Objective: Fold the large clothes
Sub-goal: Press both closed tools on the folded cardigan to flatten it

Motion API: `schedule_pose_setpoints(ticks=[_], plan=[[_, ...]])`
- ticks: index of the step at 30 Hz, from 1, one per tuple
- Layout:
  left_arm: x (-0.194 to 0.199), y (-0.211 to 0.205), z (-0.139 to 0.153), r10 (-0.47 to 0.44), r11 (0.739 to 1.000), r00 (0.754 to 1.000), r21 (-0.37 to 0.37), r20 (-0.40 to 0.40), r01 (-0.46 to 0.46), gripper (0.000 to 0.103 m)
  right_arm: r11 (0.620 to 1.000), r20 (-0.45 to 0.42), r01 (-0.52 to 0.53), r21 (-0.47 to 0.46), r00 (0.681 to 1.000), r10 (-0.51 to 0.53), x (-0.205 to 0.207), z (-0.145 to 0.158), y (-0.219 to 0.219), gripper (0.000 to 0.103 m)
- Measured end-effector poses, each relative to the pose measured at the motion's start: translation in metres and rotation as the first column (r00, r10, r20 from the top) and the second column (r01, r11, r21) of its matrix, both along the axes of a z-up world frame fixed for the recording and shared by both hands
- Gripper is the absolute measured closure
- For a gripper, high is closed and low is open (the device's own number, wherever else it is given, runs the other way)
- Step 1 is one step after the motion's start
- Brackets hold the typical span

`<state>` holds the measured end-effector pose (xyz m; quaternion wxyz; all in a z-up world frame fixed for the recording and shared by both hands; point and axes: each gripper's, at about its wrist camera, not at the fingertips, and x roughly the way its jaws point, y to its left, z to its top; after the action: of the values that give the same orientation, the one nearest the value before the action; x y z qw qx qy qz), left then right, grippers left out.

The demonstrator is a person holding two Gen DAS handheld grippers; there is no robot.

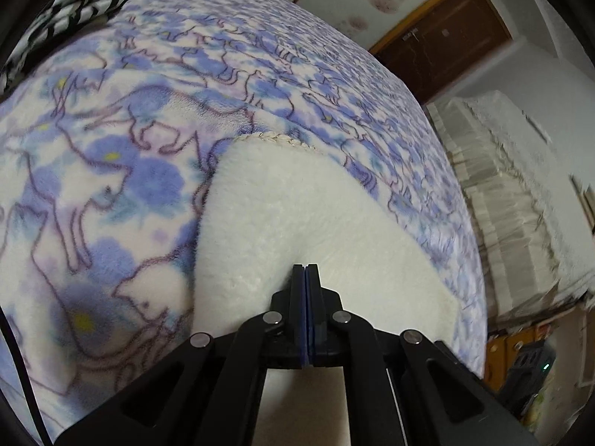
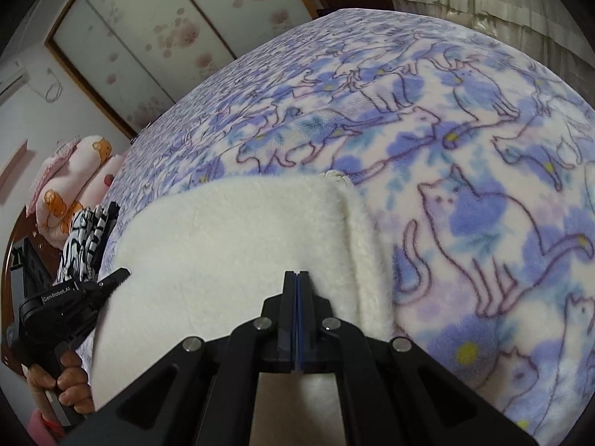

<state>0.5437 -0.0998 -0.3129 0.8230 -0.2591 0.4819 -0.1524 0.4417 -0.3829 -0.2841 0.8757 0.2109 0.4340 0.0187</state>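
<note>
Nearest in each wrist view, the gripper is tilting downward with its jaws pressed together on white fleece. The left gripper (image 1: 305,267) is pinching the white underside (image 1: 297,223) of the cat-print blanket (image 1: 111,171); the right gripper (image 2: 296,273) is pinching the same turned-over flap further along. In the right view, the person's left hand (image 2: 65,383) is wrapping its fingers around the left gripper's handle, low at the left edge. Beyond, the blanket is lying spread over the bed, with a black-and-white garment (image 2: 87,238) and pink pillows (image 2: 78,174) at its far side.
</note>
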Motion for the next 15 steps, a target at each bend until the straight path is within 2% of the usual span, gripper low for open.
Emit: schedule_pose_setpoints(ticks=[3, 5, 7, 10, 13, 14, 15], plan=[[-0.002, -0.004, 0.004, -0.034, 0.998, 0.999, 0.051, 0.012, 0.034, 0.102, 0.999, -0.002, -0.032, -0.032, 0.999, 0.032, -0.004, 0.001, -0.001, 0.103], [-0.005, -0.004, 0.005, -0.034, 0.998, 0.999, 0.061, 0.017, 0.033, 0.102, 0.999, -0.015, -0.037, -0.033, 0.999, 0.037, -0.006, 0.002, -0.001, 0.103], [-0.008, -0.007, 0.012, -0.037, 0.994, 0.999, 0.105, 0.032, 0.033, 0.102, 0.999, -0.035, -0.03, -0.044, 0.999, 0.028, -0.006, 0.007, 0.001, 0.103], [-0.013, -0.015, 0.032, -0.075, 0.978, 0.996, 0.198, 0.039, 0.066, 0.102, 0.987, -0.076, -0.086, -0.136, 0.994, 0.076, 0.0, 0.021, 0.016, 0.103], [-0.021, -0.018, 0.062, -0.108, 0.958, 0.992, 0.273, 0.061, 0.087, 0.1, 0.984, -0.09, -0.137, -0.112, 0.988, 0.127, -0.001, 0.04, 0.017, 0.098], [-0.025, -0.018, 0.072, -0.115, 0.951, 0.991, 0.295, 0.066, 0.091, 0.095, 0.985, -0.093, -0.14, -0.099, 0.987, 0.131, -0.003, 0.045, 0.016, 0.098], [-0.029, -0.017, 0.08, -0.122, 0.944, 0.99, 0.317, 0.067, 0.095, 0.082, 0.986, -0.103, -0.143, -0.083, 0.986, 0.134, -0.006, 0.05, 0.013, 0.09]])
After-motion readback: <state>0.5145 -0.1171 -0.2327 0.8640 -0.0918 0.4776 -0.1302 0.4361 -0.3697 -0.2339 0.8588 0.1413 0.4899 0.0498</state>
